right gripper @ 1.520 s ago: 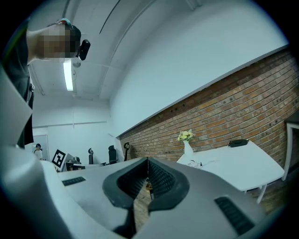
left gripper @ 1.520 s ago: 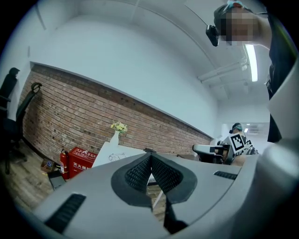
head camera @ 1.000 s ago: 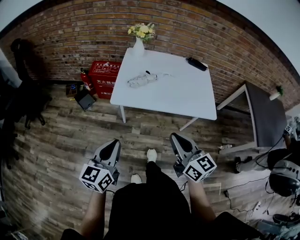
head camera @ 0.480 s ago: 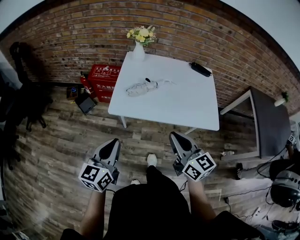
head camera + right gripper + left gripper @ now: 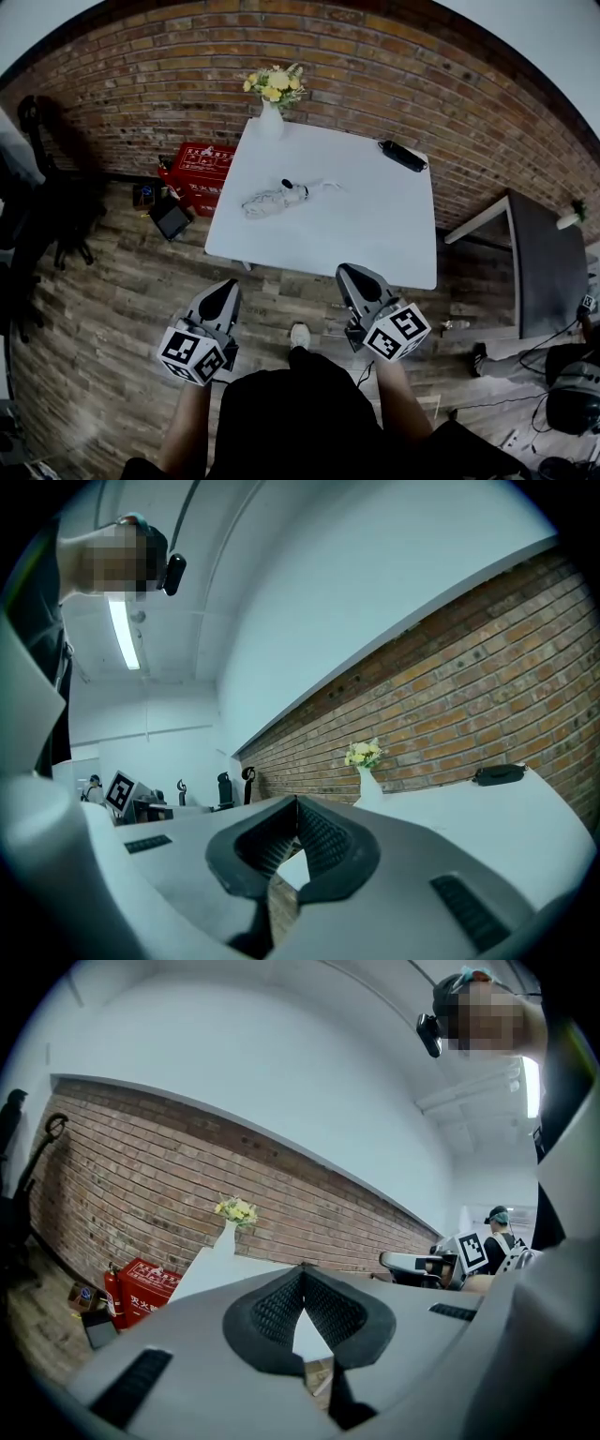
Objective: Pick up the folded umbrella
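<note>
While left claw and right claw hang clenched, the table's near edge lies just ahead.

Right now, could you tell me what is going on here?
A person holds the left gripper and right gripper, both shut and empty, over the floor short of the table. The umbrella lies untouched on it, with a vase and a black item farther back. Nothing is picked up yet.

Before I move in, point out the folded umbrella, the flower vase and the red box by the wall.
folded umbrella (image 5: 267, 199), head view, on its pale bunched canopy.
flower vase (image 5: 270, 120), head view, on the white body.
red box (image 5: 202, 161), head view, on its top face.
</note>
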Tool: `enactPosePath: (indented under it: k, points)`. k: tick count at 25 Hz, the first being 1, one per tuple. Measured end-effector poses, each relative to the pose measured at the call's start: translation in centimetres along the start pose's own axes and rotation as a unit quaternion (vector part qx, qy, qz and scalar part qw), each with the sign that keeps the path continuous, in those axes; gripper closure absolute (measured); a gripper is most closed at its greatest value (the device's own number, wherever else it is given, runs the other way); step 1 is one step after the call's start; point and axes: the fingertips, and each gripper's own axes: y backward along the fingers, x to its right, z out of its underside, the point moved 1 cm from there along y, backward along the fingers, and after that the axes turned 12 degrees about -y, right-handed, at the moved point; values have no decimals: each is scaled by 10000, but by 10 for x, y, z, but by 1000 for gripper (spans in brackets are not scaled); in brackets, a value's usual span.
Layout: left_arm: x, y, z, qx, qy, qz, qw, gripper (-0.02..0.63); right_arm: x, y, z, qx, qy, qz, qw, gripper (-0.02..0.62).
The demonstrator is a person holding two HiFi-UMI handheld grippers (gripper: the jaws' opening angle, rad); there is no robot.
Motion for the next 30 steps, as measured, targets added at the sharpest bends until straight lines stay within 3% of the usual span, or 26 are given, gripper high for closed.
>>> enactPosePath:
  k: [14,30]
  points:
    - [1,-99,-6,-166,-106,-248,9995,592,95,-27,-42,-131,-22,-130,9998,574]
    - [-17,-133,-6,-298,-4,-309,9991,592,118,-48,-49,-241,-171,-158,9994,574]
